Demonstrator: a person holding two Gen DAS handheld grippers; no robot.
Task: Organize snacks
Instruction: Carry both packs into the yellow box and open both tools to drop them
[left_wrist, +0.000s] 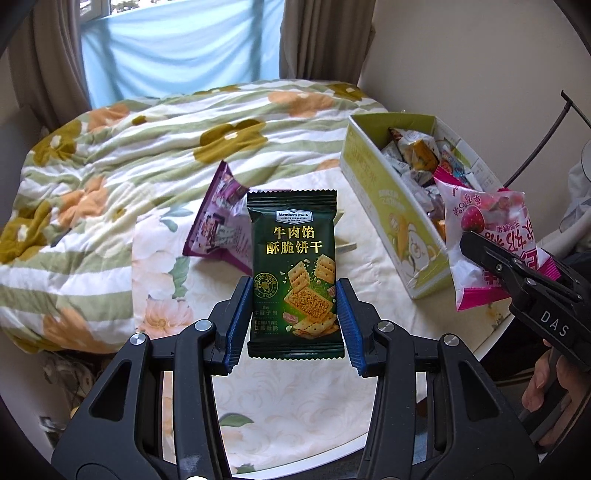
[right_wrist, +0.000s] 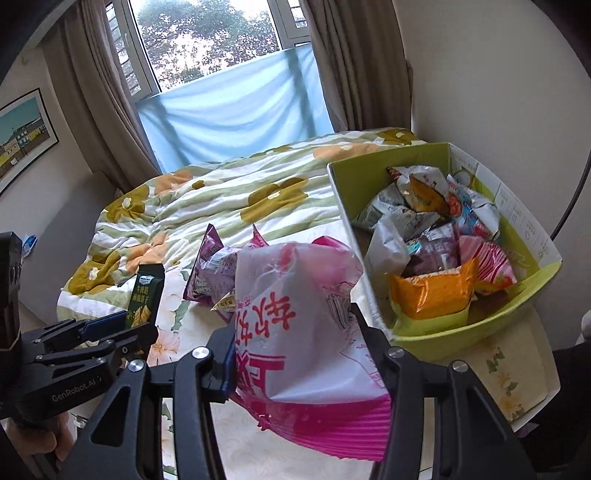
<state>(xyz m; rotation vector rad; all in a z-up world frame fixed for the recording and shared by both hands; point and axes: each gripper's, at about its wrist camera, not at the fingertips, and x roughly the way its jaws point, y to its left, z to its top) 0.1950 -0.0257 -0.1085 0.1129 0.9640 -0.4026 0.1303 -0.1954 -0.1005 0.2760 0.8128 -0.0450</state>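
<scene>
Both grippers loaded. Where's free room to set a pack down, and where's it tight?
Free: the tablecloth between the purple packet and the green box, and its near edge under the left gripper. Crowded: the box's inside, heaped with wrappers. The floral quilt is bare but rumpled.

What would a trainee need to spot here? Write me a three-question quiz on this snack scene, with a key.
1. True or false: the left gripper is shut on a dark green cracker packet.
2. What does the right gripper hold?
A. a pink-and-white strawberry snack bag
B. an orange packet
C. nothing
3. Fill in: the purple snack bag lies on the tablecloth, outside the green ______ box of snacks.

Key
1. True; the blue-padded fingers press its two sides.
2. A, the pink-and-white strawberry snack bag.
3. cardboard
</scene>
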